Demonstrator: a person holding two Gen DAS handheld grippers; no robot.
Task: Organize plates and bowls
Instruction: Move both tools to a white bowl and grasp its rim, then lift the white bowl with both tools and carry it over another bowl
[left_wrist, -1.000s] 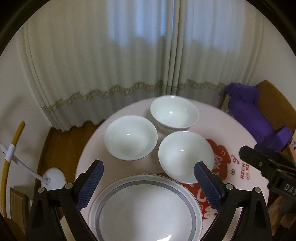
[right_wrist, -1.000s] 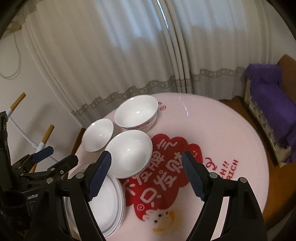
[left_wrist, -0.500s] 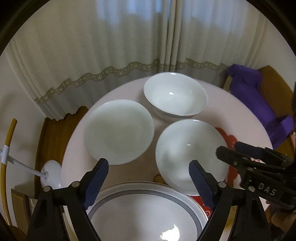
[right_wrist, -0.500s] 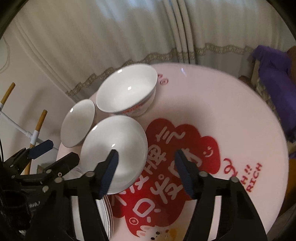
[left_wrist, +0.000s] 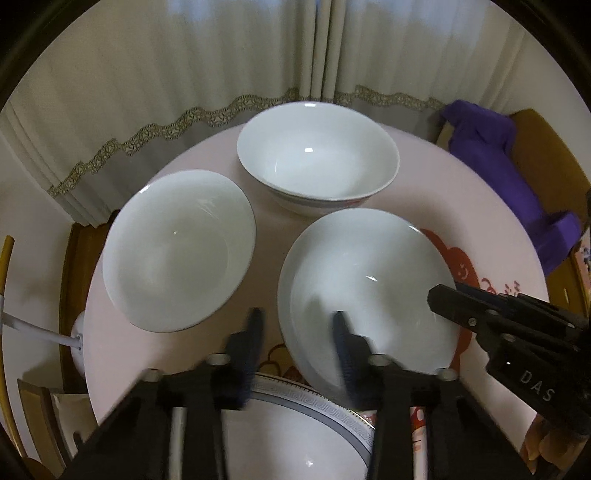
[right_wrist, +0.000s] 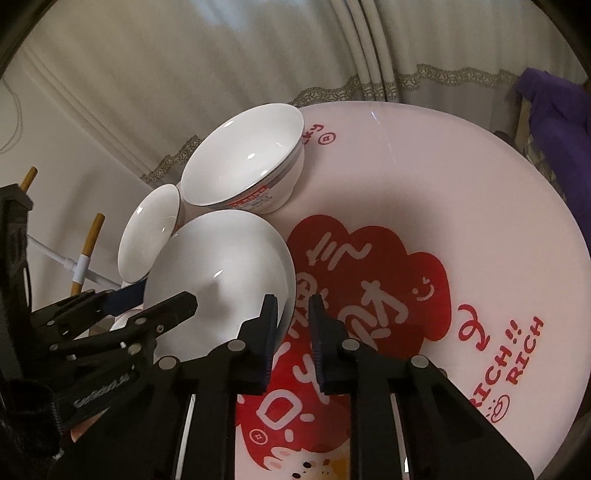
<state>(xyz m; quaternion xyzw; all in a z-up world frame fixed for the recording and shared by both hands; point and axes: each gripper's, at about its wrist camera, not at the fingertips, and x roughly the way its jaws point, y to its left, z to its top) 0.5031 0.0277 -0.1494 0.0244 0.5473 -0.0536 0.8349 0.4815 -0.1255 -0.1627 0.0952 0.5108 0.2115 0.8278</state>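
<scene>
Both grippers on same near bowl (left_wrist: 369, 291), opposite rims – likely two-point lift so it stays level for stacking

Left gripper (left_wrist: 299, 354): jaws just been closing, now narrow, straddling near-left rim

Right gripper (right_wrist: 291, 332): jaws just been closing, narrow, rim edge between pads; whether pads press, cannot tell

Bowl on round table (right_wrist: 480, 177), mouth up, partly overlapping patterned plate (left_wrist: 332, 410); round, no long axis

Deep bowl (left_wrist: 317, 162) behind, shallow bowl (left_wrist: 177, 247) left, both upright

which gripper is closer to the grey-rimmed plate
Left. Left gripper hangs over the plate; right gripper is across the bowl, at its far rim. Both jaws have just been closing, that bowl's rim between them.
</scene>
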